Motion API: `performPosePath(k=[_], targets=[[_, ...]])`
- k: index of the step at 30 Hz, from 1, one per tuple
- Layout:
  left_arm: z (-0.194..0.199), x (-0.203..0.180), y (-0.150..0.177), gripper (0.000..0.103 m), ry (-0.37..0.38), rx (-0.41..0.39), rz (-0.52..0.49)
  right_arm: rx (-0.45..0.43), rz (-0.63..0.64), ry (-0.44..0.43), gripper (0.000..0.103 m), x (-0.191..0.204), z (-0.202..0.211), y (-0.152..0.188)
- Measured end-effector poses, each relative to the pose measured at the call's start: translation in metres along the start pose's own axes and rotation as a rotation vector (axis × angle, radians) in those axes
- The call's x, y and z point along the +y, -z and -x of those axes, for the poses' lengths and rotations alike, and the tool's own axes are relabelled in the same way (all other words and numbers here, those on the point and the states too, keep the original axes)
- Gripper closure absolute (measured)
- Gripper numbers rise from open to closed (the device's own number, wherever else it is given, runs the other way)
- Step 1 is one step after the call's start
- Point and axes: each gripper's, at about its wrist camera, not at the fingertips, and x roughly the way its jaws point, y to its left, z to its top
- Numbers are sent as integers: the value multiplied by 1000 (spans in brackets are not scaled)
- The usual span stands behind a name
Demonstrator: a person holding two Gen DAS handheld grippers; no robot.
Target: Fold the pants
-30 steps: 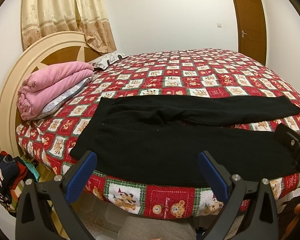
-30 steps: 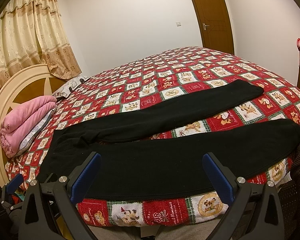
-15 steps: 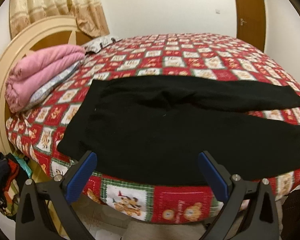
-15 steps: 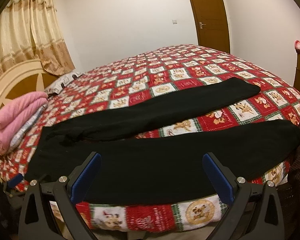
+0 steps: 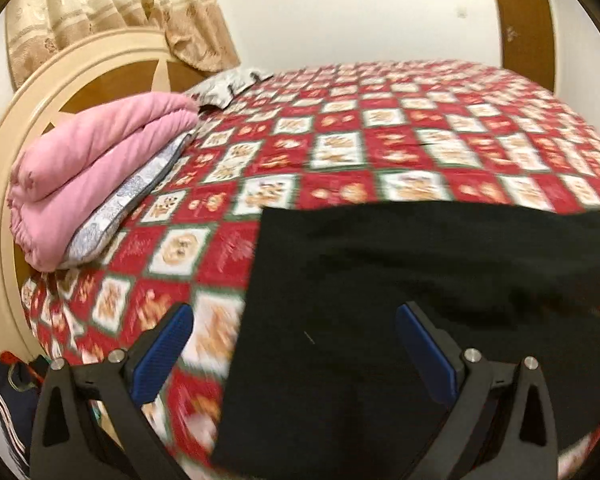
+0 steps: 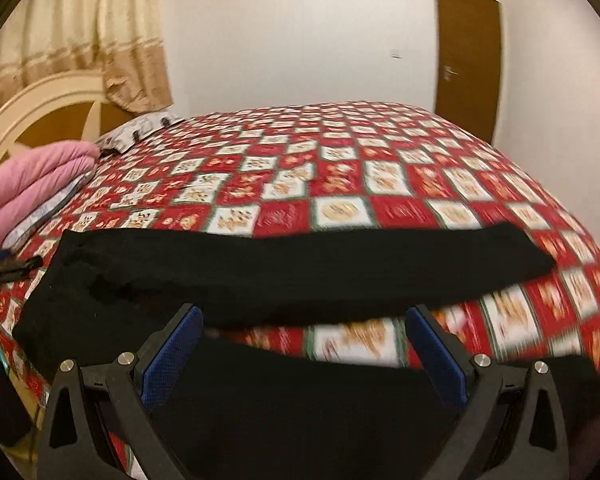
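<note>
Black pants (image 6: pixel 284 272) lie flat along the near edge of the bed (image 6: pixel 340 184), long axis running left to right, legs parted in a narrow V. Left gripper (image 5: pixel 292 356) hangs wide open over the waistband corner, holding nothing; right gripper (image 6: pixel 304 352) gapes just as wide and empty above the near leg, farther toward the cuffs. Fabric looks soft, matte, smooth.
</note>
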Motion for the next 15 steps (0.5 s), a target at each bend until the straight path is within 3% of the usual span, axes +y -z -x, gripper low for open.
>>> performPosePath(k=[7, 13, 15], targets=[[-84, 23, -37, 0, 68, 143, 134, 69, 46, -88, 1, 34, -42, -22], [-137, 32, -38, 0, 129, 256, 189, 69, 213, -98, 2, 51, -67, -30], [-142, 38, -33, 0, 167, 237, 241, 51, 256, -108, 3, 51, -76, -40]])
